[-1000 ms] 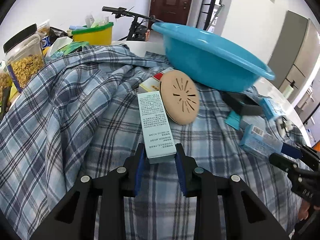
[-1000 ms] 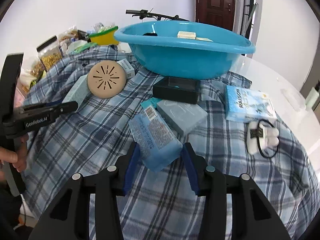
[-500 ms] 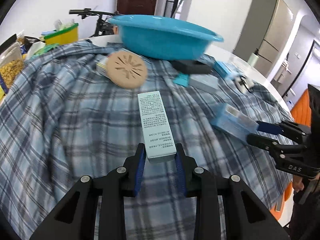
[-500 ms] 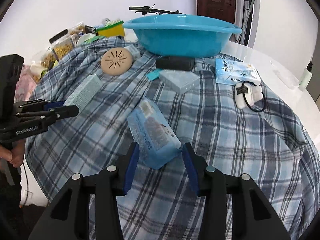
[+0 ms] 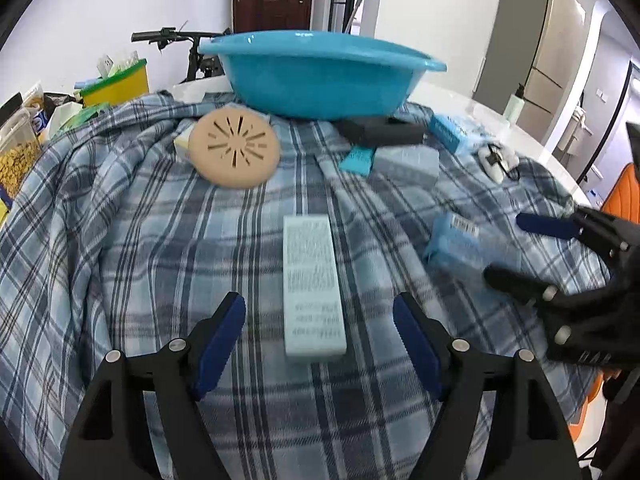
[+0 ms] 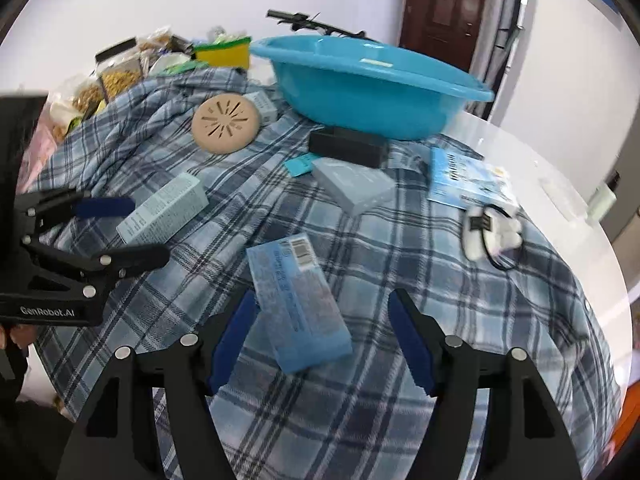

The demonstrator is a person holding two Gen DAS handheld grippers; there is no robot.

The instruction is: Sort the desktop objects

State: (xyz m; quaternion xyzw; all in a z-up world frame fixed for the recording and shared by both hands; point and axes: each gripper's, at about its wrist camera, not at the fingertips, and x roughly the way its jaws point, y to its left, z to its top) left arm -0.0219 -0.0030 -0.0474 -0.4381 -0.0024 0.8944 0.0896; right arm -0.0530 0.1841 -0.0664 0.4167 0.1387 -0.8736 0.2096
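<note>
pale green carton (image 5: 313,286) lay on the plaid-covered table (image 5: 120,240), long axis running straight out between the opening left tongs (image 5: 318,330) — untouched; blue box (image 6: 298,300) lay likewise, slightly askew, between the opening right tongs (image 6: 320,338).

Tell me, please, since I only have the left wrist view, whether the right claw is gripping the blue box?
Observer: No. Its jaws are opening, and the blue box lies on the plaid cloth between the pads of the right claw, clear of the right-hand pad.
Operator: Thank you. Is anything inside the basin?
Observer: Something pale shows inside the basin, near its far rim; it is too blurred to identify.
Operator: What sits behind the tan disc?
Observer: A small printed box lies at the far edge of the tan disc.
</note>
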